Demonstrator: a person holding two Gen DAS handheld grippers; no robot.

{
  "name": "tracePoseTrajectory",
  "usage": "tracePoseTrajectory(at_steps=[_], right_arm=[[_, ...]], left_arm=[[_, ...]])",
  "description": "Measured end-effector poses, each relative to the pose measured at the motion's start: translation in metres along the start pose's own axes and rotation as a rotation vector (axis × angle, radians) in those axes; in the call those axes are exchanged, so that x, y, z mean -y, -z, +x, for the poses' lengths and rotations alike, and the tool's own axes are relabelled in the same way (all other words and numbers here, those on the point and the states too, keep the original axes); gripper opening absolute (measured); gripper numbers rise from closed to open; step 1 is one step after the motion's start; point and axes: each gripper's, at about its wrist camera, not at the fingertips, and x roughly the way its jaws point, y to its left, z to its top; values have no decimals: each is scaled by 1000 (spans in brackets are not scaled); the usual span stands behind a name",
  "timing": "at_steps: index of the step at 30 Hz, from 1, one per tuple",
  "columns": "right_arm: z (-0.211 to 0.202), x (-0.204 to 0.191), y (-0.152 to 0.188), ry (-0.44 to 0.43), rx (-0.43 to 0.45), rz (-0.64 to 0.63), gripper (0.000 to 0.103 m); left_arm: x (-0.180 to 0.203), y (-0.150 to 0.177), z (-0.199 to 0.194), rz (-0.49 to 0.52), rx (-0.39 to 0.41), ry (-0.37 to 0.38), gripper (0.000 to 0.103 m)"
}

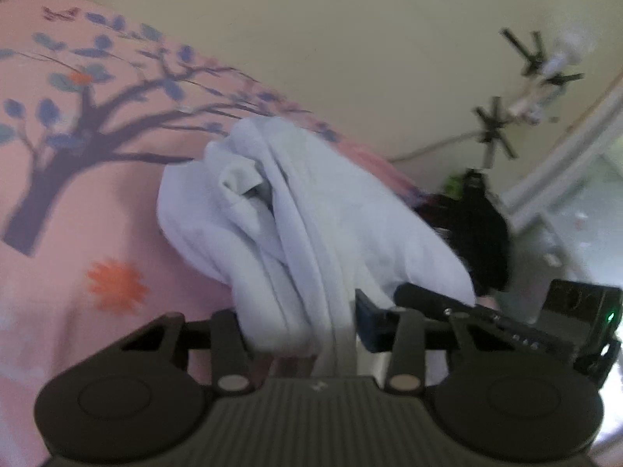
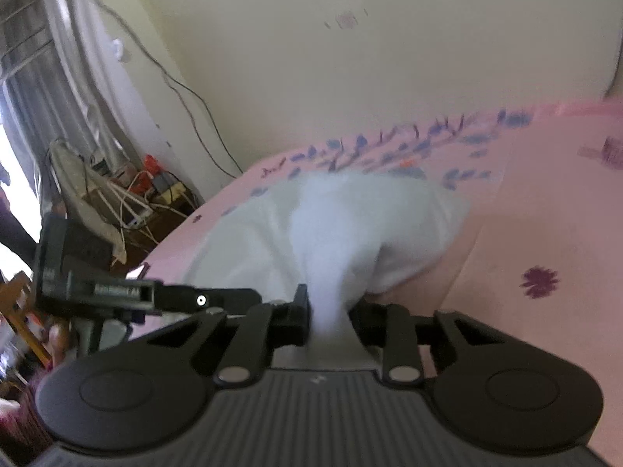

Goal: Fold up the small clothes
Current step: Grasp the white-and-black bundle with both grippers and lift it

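Cloth fills both sets of jaws. The left gripper (image 1: pixel 300 327) has its jaws drawn in on a thick bunched fold of the pale white garment (image 1: pixel 296 210), which rises out of them in long ropy creases. The right gripper (image 2: pixel 331 311) has its jaws narrowed on a twisted neck of the same garment (image 2: pixel 331 225), the fabric pinched tight between the two black fingers (image 2: pixel 300 311) and fanning out above them.

From the left wrist view, the garment hangs in a crumpled mass just ahead of the jaws, partly lifted, its far edge lying on the bed. The right gripper (image 1: pixel 467 307) shows at the lower right of that view, close beside the cloth. In the right wrist view, the left gripper (image 2: pixel 155 295) reaches in from the left, near the garment's lower edge.

Under and around the garment lies a pink bedsheet (image 1: pixel 78 233) printed with a dark tree, blue leaves and orange flowers; purple flowers show on it in the right wrist view. Beyond the bed stands a cream wall (image 1: pixel 350 39). A tangle of cables and a power strip (image 2: pixel 155 190) sits on the floor past the bed's corner.
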Motion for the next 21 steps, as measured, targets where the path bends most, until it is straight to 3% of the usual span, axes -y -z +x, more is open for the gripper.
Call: tracePoseTrajectory(at_steps=[6,7,8,10,13,17,18,20,21], right_arm=[[-36,12,14,68,4,-17,27],[-37,19,17,70,-1,8,34],[-38,24,19,62,0,37,39],[-41,30,21,81,16,68,70],[-44,37,19,95,30,68,71],[-22,56,18,27,-23,156,71],[-15,57,18,4,-14,162,71],[1,53,15,-28,-17,160,66],[8,50,12,-30,-34,153,52]], left_arm=[[33,9,19,126,-72,15,39],[34,10,22,137,-83,2,42],[35,10,25,140,-93,-14,53],[33,7,26,134,-106,-39,67],[31,3,20,142,-85,-88,84],[26,-1,22,119,-88,-85,86],[26,-2,24,117,-86,-84,84],[28,-4,30,115,-90,-74,62],[30,-5,33,114,-90,-81,59]])
